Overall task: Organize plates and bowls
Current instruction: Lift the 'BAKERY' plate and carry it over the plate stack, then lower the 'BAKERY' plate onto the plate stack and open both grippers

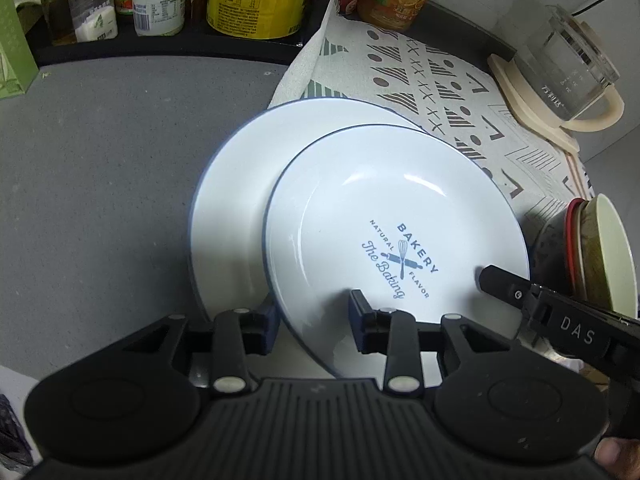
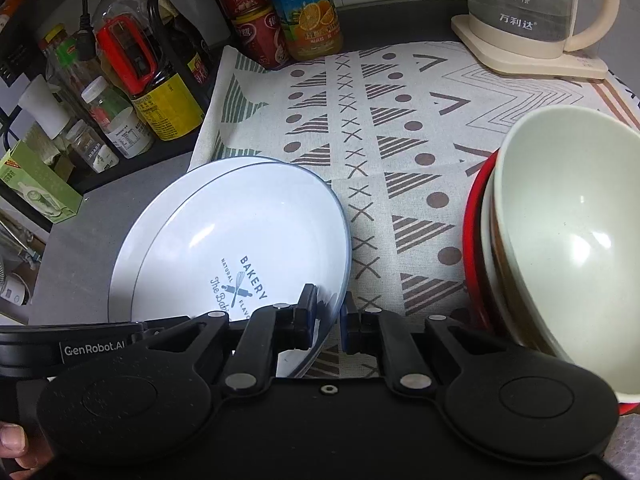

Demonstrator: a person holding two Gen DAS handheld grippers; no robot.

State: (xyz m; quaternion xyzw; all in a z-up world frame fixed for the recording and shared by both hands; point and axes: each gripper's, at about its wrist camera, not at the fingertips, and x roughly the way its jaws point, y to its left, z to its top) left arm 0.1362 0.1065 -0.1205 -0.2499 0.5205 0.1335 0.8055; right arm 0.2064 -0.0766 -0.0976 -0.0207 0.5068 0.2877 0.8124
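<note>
A white "BAKERY" plate [image 1: 396,232] with a blue rim lies tilted over a second, plain white plate [image 1: 236,184]. My left gripper [image 1: 314,322] is open, its fingers straddling the top plate's near rim. My right gripper [image 2: 330,316] is closed on the top plate's [image 2: 240,232] right rim; its finger shows in the left wrist view [image 1: 500,282]. A stack of bowls [image 2: 560,248], pale green inside with a red one underneath, stands to the right; it also shows in the left wrist view [image 1: 600,248].
A patterned cloth [image 2: 400,128] covers the counter's right part; grey counter [image 1: 100,168] lies to the left. A glass kettle on a cream base [image 2: 532,20] stands at the back right. Bottles, jars and cans [image 2: 160,88] line the back and left shelf.
</note>
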